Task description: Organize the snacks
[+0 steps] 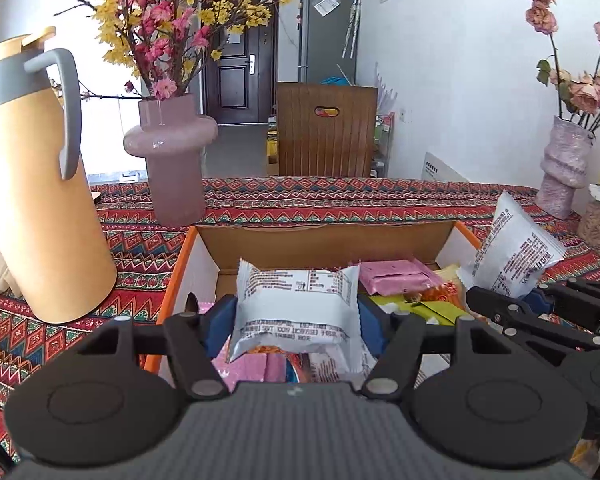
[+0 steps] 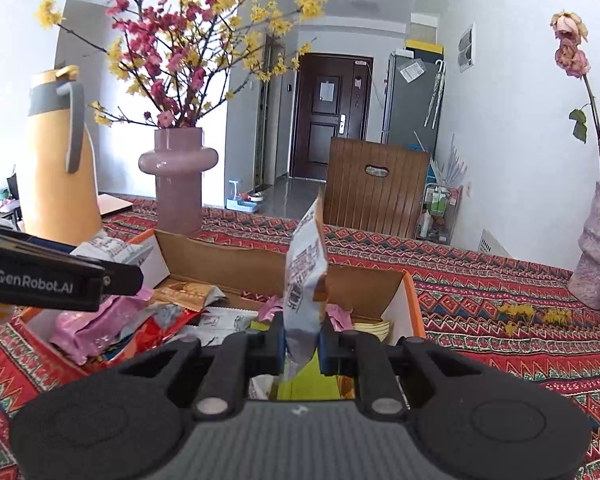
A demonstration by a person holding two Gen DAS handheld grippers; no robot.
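Up close, the left claw (image 1: 296,316) is clamped flat across a crinkled silver-white snack packet (image 1: 296,304), blue pads pressing both of its short sides, the packet held level just above the open cardboard box (image 1: 324,236). Beneath that claw lie glossy pink wrappers (image 1: 256,368) and other loose packets in the box's near end. The right claw (image 2: 302,344) grips a second white packet (image 2: 306,276) by its lower edge, so the puffy pouch stands upright over the box's right half; in the left wrist view the same pouch (image 1: 512,252) tilts just past the box's orange-trimmed right wall. Ahead of the left claw, a pink bar wrapper (image 1: 396,276), a yellow-green packet (image 1: 432,308) and an orange one crowd the box floor, leaving bare brown card only along the far wall. The box's rim is thin, straight and orange outside, white within. Around it the tabletop (image 2: 500,300) wears a woven red cloth of zigzags; to the right of the right claw that cloth lies flat, with some yellow petals. Left of the left claw stands a smooth tan thermos jug (image 1: 40,200) with a grey handle, close to the box's left wall. Beyond, a glossy mauve vase (image 1: 172,152) holds pink and yellow blossom; far right, a rough-textured lilac vase (image 1: 564,172) holds dried roses. A ribbed wooden chair back (image 1: 324,128) rises behind the tabletop's far edge.
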